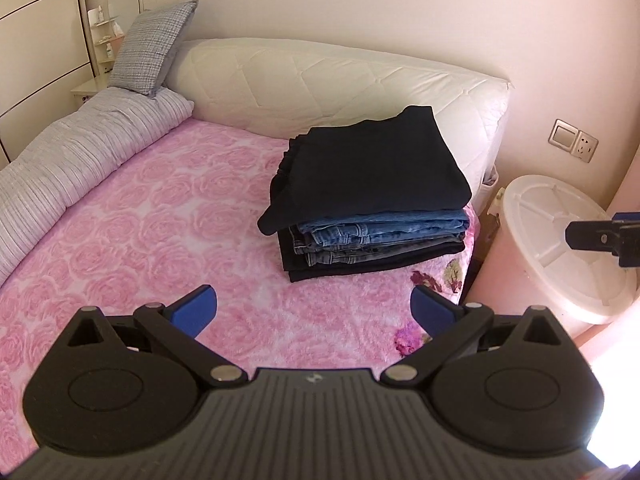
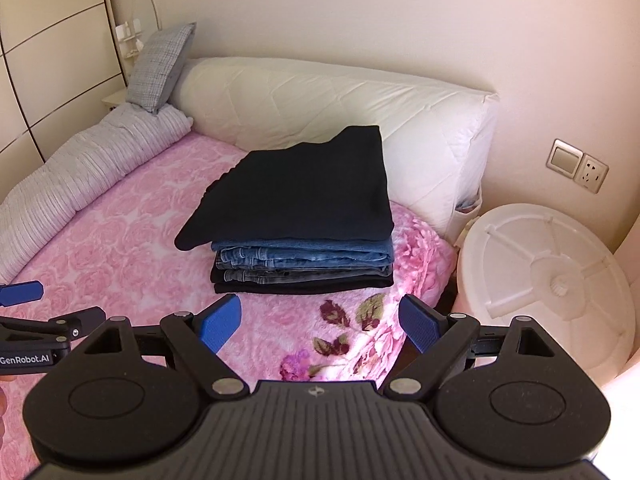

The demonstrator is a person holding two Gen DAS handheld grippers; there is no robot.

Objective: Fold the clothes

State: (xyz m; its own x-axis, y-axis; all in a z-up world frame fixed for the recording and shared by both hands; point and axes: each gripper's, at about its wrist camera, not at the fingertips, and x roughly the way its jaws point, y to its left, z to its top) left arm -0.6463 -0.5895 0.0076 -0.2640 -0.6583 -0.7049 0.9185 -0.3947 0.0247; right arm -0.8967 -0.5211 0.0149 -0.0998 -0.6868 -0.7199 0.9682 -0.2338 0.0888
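A neat pile of folded clothes (image 1: 372,196) (image 2: 300,216) rests on the pink rose-patterned bedspread (image 1: 152,240) (image 2: 120,248). A black garment lies on top, with blue jeans and darker pieces under it. My left gripper (image 1: 314,310) hovers open over the bedspread, a short way in front of the pile, with nothing between its blue pads. My right gripper (image 2: 320,324) is also open and empty, just in front of the pile near the bed's corner. Part of the left gripper (image 2: 24,312) shows at the left edge of the right wrist view.
A white quilted bolster (image 1: 340,80) (image 2: 320,100) runs along the wall behind the pile. A rolled striped duvet (image 1: 80,152) and a grey checked pillow (image 1: 152,48) lie at the left. A white round lidded bin (image 1: 568,240) (image 2: 548,280) stands beside the bed at the right.
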